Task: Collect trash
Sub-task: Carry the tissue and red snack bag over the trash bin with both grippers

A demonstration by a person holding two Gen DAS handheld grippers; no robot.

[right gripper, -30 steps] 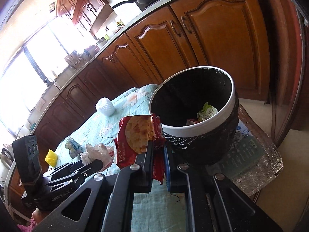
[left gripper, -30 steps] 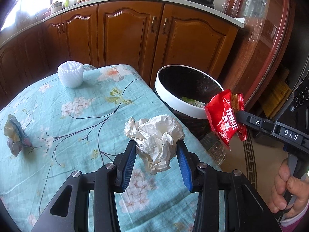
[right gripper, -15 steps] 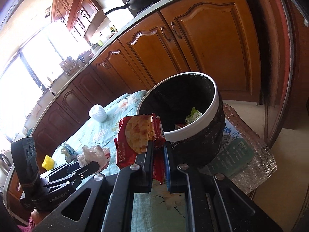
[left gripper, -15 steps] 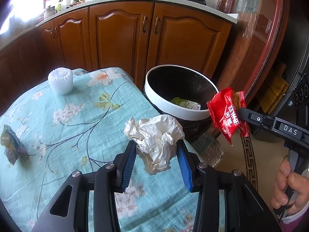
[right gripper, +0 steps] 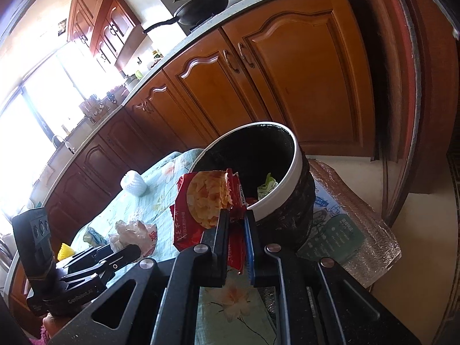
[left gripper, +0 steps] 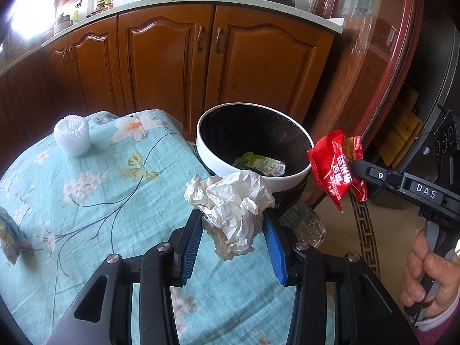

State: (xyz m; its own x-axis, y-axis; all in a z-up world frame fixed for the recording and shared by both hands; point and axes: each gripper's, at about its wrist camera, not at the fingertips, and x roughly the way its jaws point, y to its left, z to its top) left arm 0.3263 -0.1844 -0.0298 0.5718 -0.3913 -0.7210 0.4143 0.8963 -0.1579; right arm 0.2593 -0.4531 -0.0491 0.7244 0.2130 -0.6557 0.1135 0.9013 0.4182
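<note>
A: Trash is being carried to the bin [left gripper: 253, 172] right now. Going left to right in the left wrist view: a blue-and-yellow wrapper [left gripper: 10, 240] is lying on the floral tablecloth [left gripper: 95, 178] at nine o'clock, a white foam net sleeve [left gripper: 72, 135] is standing at ten o'clock, and the crumpled white paper [left gripper: 233, 210] is sitting at the centre.

B: Who is holding that paper?

A: The left gripper [left gripper: 233, 240] is clamping it between its blue pads, jaws only partly apart, the wad bulging above them. Past it, at about one o'clock, the bin is standing just off the table's edge.

B: And at three o'clock?

A: The right gripper [left gripper: 355, 169] is pinching a red snack packet [left gripper: 333, 166], jaws nearly closed on the thin foil. The packet is hanging just outside the white rim, not yet over the opening.

B: What is the bin holding?

A: A black liner, and a green-and-white wrapper [left gripper: 258, 164] lying at the bottom; something red is showing beside it in the right wrist view, too small to identify.

B: So the next move?

A: Probably each gripper is needing to travel on until its load is over the opening, then spread its jaws. The paper is looking light and springy, so it may cling to a pad. Two table pieces are waiting afterwards.
</note>
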